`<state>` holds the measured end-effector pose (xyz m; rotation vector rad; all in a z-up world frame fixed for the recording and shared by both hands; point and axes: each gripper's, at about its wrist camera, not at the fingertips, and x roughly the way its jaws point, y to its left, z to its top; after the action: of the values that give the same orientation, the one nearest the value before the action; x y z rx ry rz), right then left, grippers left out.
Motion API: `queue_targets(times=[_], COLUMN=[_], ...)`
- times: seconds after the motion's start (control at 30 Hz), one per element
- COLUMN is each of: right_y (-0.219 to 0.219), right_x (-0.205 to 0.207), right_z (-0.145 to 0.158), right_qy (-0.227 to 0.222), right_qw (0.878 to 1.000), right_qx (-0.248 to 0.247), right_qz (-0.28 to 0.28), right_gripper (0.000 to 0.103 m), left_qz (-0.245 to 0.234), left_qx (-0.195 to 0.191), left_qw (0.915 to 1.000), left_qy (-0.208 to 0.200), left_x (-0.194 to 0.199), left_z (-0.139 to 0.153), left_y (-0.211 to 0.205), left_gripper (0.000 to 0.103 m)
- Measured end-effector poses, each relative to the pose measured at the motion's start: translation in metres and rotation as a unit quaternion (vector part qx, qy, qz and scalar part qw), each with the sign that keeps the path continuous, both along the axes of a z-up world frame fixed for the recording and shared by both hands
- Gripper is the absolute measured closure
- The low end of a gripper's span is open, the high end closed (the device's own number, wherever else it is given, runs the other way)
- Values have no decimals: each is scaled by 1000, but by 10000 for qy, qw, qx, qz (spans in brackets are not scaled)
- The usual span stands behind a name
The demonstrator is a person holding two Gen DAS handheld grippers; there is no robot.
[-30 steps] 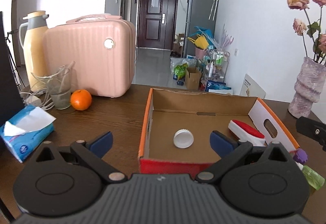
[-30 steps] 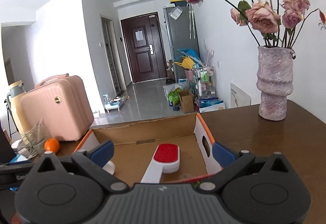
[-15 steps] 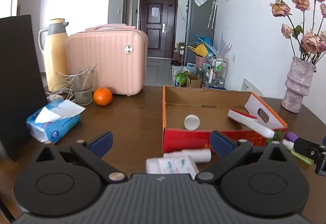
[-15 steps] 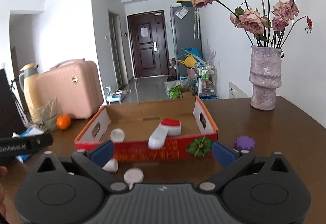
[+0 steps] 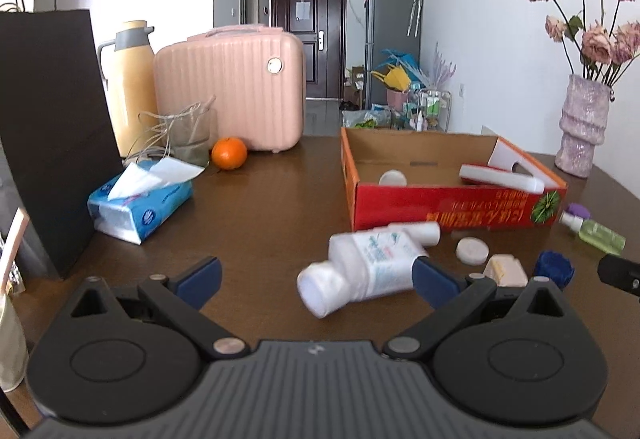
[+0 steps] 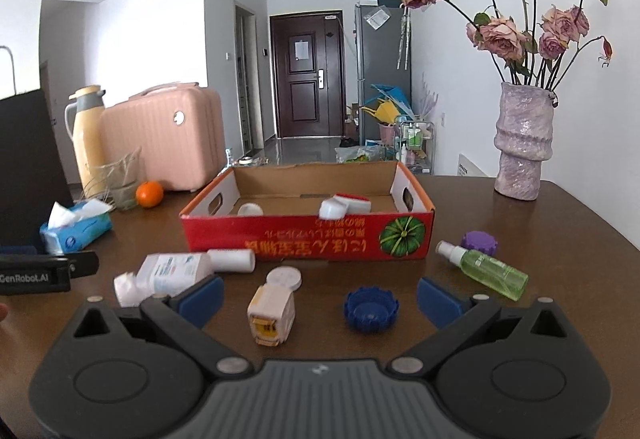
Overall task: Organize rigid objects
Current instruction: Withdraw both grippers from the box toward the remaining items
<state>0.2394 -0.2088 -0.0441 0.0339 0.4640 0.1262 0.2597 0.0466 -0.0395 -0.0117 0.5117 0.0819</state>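
A red cardboard box sits mid-table and holds a white cap and a red-and-white brush. In front of it lie a white bottle, a white tube, a round white lid, a small beige container, a blue cap, a green spray bottle and a purple cap. My left gripper is open and empty just before the white bottle. My right gripper is open and empty around the beige container and blue cap.
On the left stand a black paper bag, a tissue pack, an orange, a glass, a yellow thermos and a pink case. A vase of dried roses stands at the right back.
Both grippers have pulled back from over the box toward the near table edge and dropped lower. The loose items in front of the box have come into view.
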Motion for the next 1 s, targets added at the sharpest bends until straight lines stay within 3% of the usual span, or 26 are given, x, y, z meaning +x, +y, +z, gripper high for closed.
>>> queue_targets(times=[0.37, 0.57, 1.0], right_y=[17, 33, 60], right_x=[4, 31, 103], right_z=[-20, -35, -71], right_qy=[140, 200, 878], right_qw=[9998, 9988, 9939], right_qx=[-104, -409, -638], right_qz=[121, 205, 193], right_gripper=[0, 0, 20], left_qz=[20, 105, 275], left_qx=[-50, -56, -248], left_qw=[9999, 9998, 9988], left_qy=[162, 166, 323], left_x=[2, 9, 31], left_z=[-16, -17, -26], left_y=[13, 24, 40], left_gripper=[0, 0, 0])
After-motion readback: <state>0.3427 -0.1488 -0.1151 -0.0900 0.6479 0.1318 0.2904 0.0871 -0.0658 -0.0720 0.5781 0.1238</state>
